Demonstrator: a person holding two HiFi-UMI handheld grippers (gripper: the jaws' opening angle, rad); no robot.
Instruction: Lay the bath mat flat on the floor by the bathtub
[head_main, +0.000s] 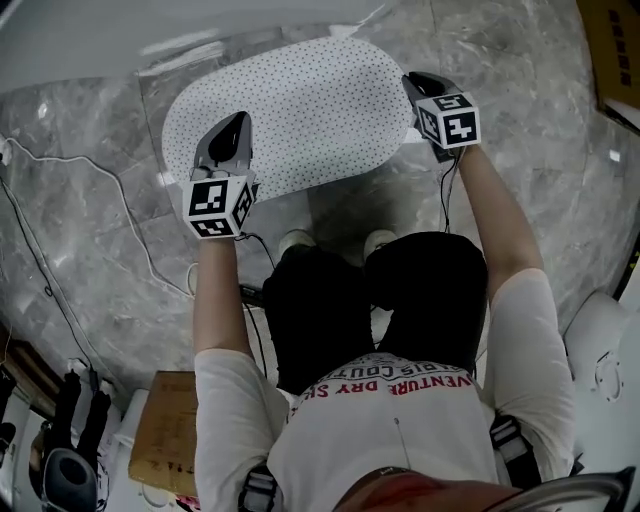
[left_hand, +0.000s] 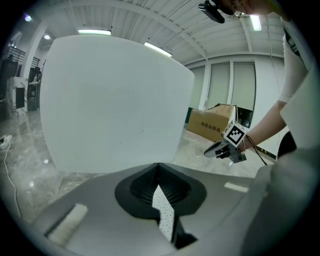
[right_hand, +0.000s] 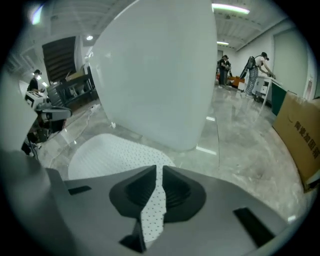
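Note:
The bath mat (head_main: 300, 110) is a white oval with small dark dots, spread over the marble floor in front of the white bathtub (head_main: 200, 25). My left gripper (head_main: 236, 125) is shut on the mat's near left edge, and a dotted strip of mat (left_hand: 164, 212) shows between its closed jaws. At the near right edge my right gripper (head_main: 415, 84) is also shut on the mat, with a dotted strip (right_hand: 152, 210) pinched between its jaws. In the right gripper view the rest of the mat (right_hand: 112, 150) hangs toward the floor below the bathtub (right_hand: 155, 75). The bathtub (left_hand: 115, 100) fills the left gripper view.
The person's shoes (head_main: 297, 240) stand just behind the mat's near edge. A white cable (head_main: 60, 200) runs over the floor at left. Cardboard boxes sit at the far right (head_main: 615, 50) and the near left (head_main: 165, 430). People (right_hand: 255, 72) stand far off.

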